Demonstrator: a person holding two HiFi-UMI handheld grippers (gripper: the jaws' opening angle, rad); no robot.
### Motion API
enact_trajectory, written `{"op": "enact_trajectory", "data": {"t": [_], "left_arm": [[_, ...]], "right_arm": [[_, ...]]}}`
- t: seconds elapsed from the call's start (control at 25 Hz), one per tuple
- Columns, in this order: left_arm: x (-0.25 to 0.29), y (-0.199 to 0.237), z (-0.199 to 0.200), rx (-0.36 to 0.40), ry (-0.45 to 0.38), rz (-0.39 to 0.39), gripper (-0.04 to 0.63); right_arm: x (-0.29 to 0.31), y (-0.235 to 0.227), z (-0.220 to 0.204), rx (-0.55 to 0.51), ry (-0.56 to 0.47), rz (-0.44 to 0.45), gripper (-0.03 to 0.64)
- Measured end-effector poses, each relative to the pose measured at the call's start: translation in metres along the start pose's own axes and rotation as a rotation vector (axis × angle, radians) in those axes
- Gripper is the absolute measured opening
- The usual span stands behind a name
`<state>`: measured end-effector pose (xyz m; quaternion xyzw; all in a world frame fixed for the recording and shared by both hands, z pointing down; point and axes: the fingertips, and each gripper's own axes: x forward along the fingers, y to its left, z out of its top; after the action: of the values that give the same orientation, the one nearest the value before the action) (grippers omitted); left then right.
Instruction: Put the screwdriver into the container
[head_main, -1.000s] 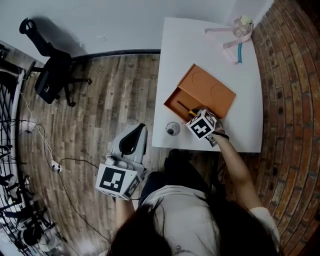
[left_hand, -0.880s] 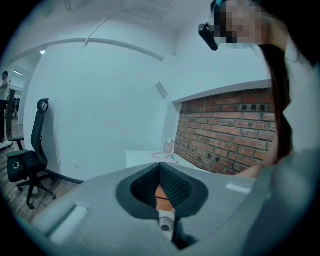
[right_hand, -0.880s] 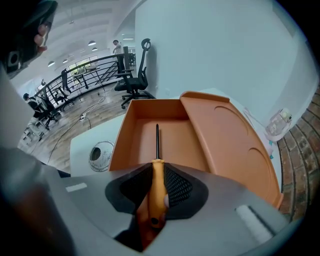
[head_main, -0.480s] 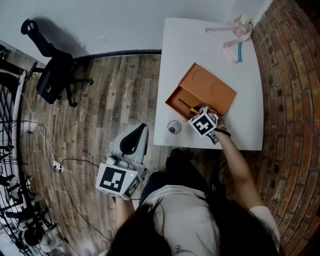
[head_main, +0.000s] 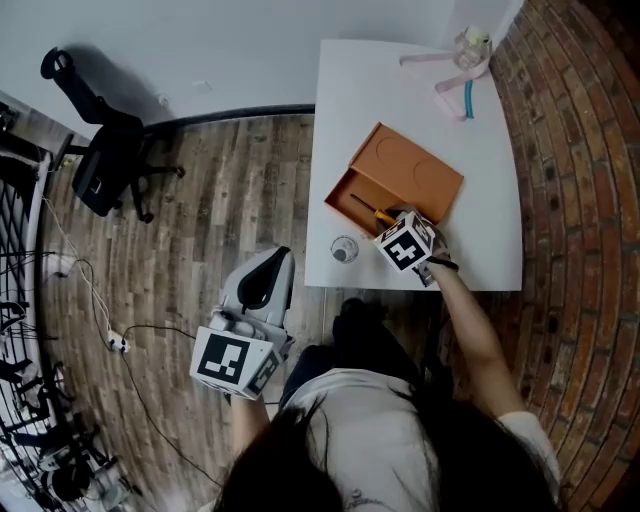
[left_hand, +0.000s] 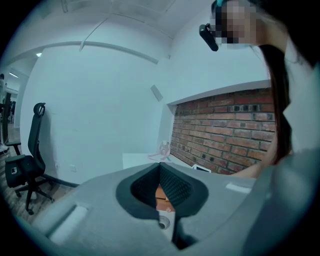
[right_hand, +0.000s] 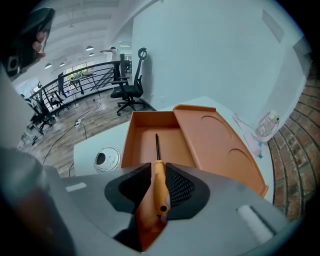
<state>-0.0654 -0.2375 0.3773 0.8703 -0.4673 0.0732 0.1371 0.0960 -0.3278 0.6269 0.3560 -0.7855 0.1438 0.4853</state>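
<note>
Starting at the left, we see a black office chair on the wooden floor, well away from the work. Our left gripper hangs off the white table's near left edge with its jaws drawn together and nothing between them. It plays no part just now.

On the table near that edge sits a small round clear lid, just beside the orange container but apart from it. The container lies open. Its left compartment is a plain empty trough, and its right part is a flat panel with two round recesses.

Our right gripper is clamped on the screwdriver, pads pressed to either side of the orange handle. The thin dark shaft points forward over the trough, and we cannot tell whether its tip touches the floor.

We judge the screwdriver light and rigid, with a smooth plastic handle that could swivel between the pads if held loosely. The handle is the thick part and the right place to hold it. The shaft is too thin for a sure grip.

We judge the way down to be free, though the trough's walls stand close on both sides. Farther right, at the table's far corner, a pink ribbon and a small clear bottle lie well apart. A brick wall runs along the right side.
</note>
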Motion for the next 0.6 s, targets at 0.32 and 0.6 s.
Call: {"op": "enact_trajectory", "data": {"t": [0.32,0.6], "left_arm": [[-0.011,-0.015,0.002,0.021,-0.026,-0.028,0.002],[-0.029,-0.028,0.004,0.035,-0.051,-0.045,0.002]], "right_arm": [[-0.032,0.004,0.005,0.031,-0.077,-0.052,0.091],[-0.057,0.017,0.007,0.061,-0.125,-0.076,0.083]]}}
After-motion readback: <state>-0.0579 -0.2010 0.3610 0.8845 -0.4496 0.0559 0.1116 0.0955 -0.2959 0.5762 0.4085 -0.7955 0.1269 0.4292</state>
